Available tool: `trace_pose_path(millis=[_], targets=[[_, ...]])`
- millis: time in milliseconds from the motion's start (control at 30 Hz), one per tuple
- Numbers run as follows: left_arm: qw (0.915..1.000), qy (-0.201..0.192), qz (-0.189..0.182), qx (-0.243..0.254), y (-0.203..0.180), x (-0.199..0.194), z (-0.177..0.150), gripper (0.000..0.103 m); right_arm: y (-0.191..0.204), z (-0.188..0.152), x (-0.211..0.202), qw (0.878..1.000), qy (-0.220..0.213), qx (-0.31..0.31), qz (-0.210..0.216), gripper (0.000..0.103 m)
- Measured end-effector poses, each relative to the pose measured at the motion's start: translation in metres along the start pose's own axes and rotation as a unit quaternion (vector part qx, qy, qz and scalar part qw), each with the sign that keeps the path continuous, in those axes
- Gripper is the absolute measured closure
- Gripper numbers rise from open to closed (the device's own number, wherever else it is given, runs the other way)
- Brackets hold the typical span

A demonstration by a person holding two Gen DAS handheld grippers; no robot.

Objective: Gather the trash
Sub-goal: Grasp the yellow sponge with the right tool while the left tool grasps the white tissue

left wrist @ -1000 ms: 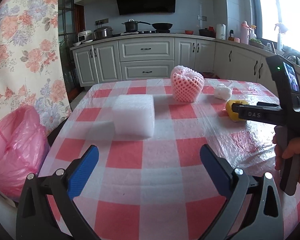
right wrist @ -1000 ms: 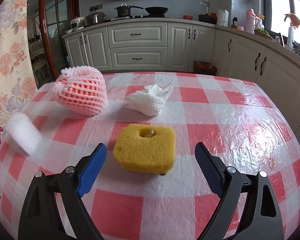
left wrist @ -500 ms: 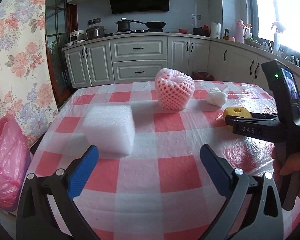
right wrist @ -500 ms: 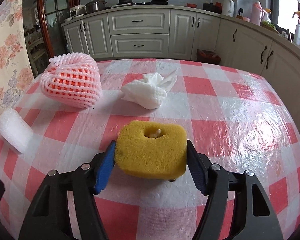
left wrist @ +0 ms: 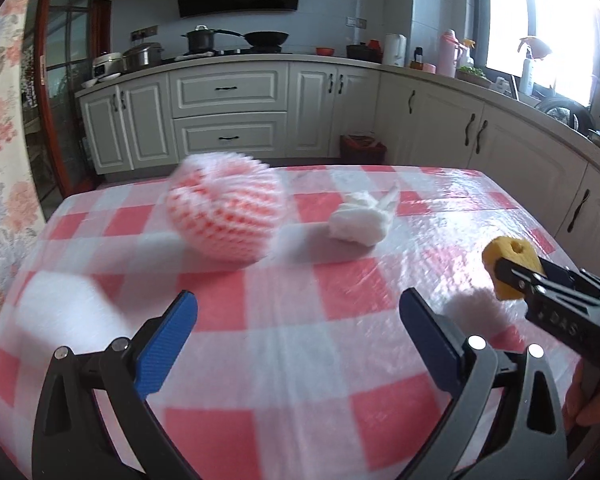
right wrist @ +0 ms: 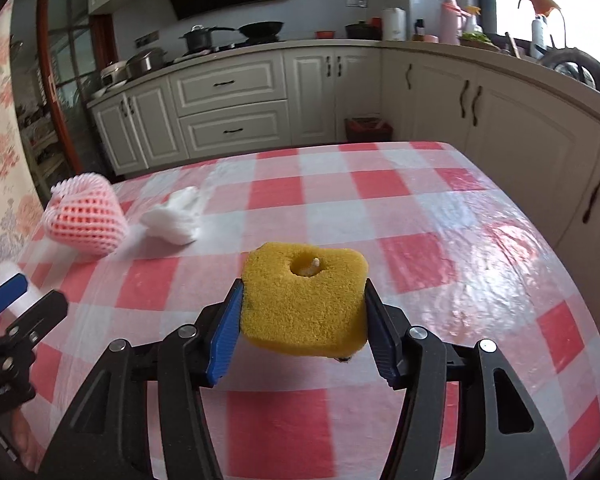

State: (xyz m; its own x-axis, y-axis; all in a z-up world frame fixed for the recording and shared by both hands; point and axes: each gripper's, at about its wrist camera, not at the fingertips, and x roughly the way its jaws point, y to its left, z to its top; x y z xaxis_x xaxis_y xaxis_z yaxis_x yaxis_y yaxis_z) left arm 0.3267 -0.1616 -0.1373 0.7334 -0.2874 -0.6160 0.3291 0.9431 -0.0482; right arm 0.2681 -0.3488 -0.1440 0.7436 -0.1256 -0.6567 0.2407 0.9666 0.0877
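In the right wrist view a yellow sponge [right wrist: 304, 296] with a hole in its top sits between the blue pads of my right gripper [right wrist: 303, 294]. The jaws are closing on it and the pads press its sides. It hangs just above the checked tablecloth [right wrist: 420, 220]. My left gripper [left wrist: 298, 320] is open with nothing between its fingers. Ahead of it lie a pink foam net [left wrist: 226, 212] and a crumpled white tissue [left wrist: 362, 220]. A blurred white foam block [left wrist: 60, 312] is at its left. The sponge [left wrist: 508, 260] and right gripper [left wrist: 518, 276] show at the right.
White kitchen cabinets [left wrist: 228, 116] stand beyond the table's far edge, with a small bin [left wrist: 362, 148] on the floor. A floral curtain [left wrist: 4, 160] hangs at the left. The table drops off close to the right of the sponge.
My right gripper's jaws closed from wide open onto the sponge and lifted it off the cloth. My left gripper swung right: the foam block slid to its left and the pink bag left view.
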Motion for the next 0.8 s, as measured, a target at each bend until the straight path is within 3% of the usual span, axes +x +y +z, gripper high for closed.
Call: trace_pose_path(millis=[167, 367, 433, 600, 800], targets=[[0.9995, 0.017, -0.015, 0.022, -0.034, 0.036, 0.019, 0.018, -0.024, 0.0, -0.004, 1.0, -0.008, 0.027, 0.002, 0.048], [0.9984, 0.017, -0.003, 0.054, -0.066, 0.074, 0.044, 0.019, -0.027, -0.001, -0.006, 0.999, -0.015, 0.032, 0.013, 0.048], [0.9976, 0.031, 0.001, 0.062, -0.075, 0.091, 0.054, 0.023, -0.026, -0.001, -0.006, 0.999, -0.015, 0.032, 0.016, 0.048], [0.9957, 0.061, 0.008, 0.068, -0.086, 0.121, 0.066, 0.05, -0.029, -0.002, -0.007, 0.999, -0.015, 0.041, 0.02, 0.048], [0.9949, 0.071, -0.009, 0.071, -0.084, 0.119, 0.059, 0.073, -0.034, -0.003, -0.008, 0.998, -0.015, 0.053, 0.023, 0.048]])
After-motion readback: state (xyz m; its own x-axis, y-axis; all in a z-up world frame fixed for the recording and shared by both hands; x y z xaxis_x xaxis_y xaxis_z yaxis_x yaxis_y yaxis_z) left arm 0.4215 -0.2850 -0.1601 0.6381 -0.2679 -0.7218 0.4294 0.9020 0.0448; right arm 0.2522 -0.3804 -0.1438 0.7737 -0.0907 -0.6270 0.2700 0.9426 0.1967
